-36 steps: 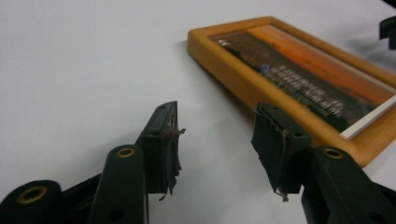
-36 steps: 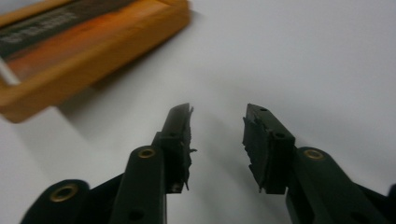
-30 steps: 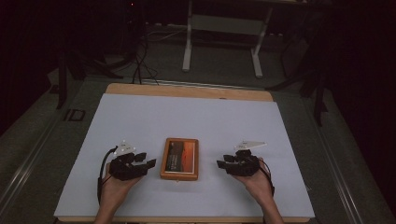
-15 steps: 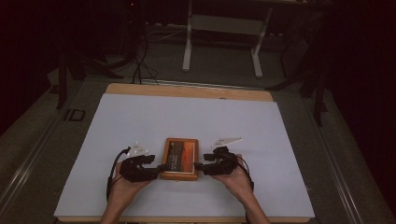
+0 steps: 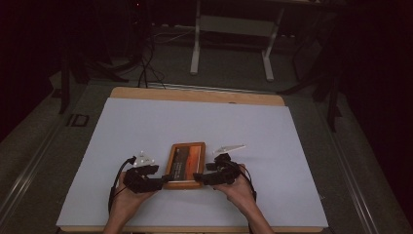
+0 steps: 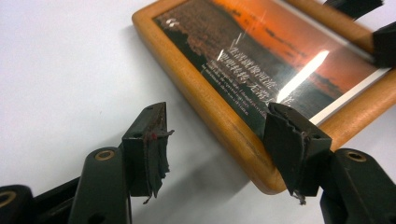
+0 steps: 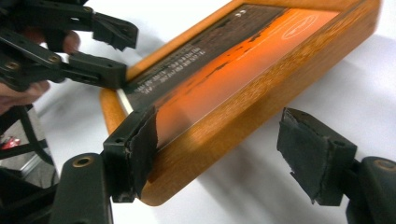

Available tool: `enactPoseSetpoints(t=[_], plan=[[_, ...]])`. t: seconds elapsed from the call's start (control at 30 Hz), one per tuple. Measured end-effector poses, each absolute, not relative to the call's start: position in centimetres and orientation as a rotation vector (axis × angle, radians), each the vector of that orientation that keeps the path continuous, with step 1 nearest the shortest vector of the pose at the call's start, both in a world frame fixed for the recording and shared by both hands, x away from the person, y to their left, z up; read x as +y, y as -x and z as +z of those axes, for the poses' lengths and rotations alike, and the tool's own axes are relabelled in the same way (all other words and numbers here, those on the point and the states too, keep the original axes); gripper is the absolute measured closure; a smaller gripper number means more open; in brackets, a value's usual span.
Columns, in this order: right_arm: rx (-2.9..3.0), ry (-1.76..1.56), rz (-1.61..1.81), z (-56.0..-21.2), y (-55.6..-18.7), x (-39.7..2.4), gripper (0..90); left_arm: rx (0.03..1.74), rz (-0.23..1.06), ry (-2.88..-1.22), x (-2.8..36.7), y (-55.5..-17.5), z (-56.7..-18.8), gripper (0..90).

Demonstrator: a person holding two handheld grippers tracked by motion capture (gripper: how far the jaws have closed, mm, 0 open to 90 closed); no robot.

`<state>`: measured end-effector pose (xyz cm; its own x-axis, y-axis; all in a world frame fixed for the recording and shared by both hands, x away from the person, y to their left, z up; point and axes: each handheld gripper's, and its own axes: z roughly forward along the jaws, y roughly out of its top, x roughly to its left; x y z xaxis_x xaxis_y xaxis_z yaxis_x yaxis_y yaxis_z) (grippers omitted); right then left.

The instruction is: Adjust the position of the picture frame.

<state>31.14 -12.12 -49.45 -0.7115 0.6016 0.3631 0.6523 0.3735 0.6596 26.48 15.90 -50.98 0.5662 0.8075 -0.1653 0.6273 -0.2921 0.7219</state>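
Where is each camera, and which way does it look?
High view: above the person's side, looking forward and down on the table; forearms, the left gripper and the right gripper show.
Left gripper view: rides the left gripper, looking along its jaws at the picture frame.
Right gripper view: rides the right gripper, with the other hand farther off.
All views share the picture frame.

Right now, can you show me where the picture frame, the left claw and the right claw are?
picture frame [image 5: 185,165]: high view, on its glass middle.
left claw [image 6: 224,140]: left gripper view, midway between its two fingertips.
right claw [image 7: 224,149]: right gripper view, midway between its two fingertips.
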Motion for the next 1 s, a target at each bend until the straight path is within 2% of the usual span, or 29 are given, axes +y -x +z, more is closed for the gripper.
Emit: enactPoseSetpoints(t=[0.2,0.47,0.6,0.77,1.0], plan=[[-2.502,1.2,-1.255,-49.1,-31.2,-11.0,30.0,1.177,0.288,-2.041,16.3,-26.4,-51.6,41.5],[-2.441,1.202,-1.234,-49.0,-31.1,-9.0,41.2,1.183,0.29,-2.08,16.4,-26.4,-52.1,41.5],[-2.437,1.259,-1.246,-48.6,-31.5,-9.0,52.2,1.159,0.247,-2.066,16.3,-26.4,-52.3,40.0],[-2.503,1.232,-1.234,-47.9,-31.8,-8.2,62.7,1.123,0.263,-2.045,16.4,-26.2,-51.8,39.4],[-2.543,1.168,-1.235,-46.6,-32.1,-6.1,67.5,1.132,0.247,-2.023,17.4,-26.1,-51.7,40.6]])
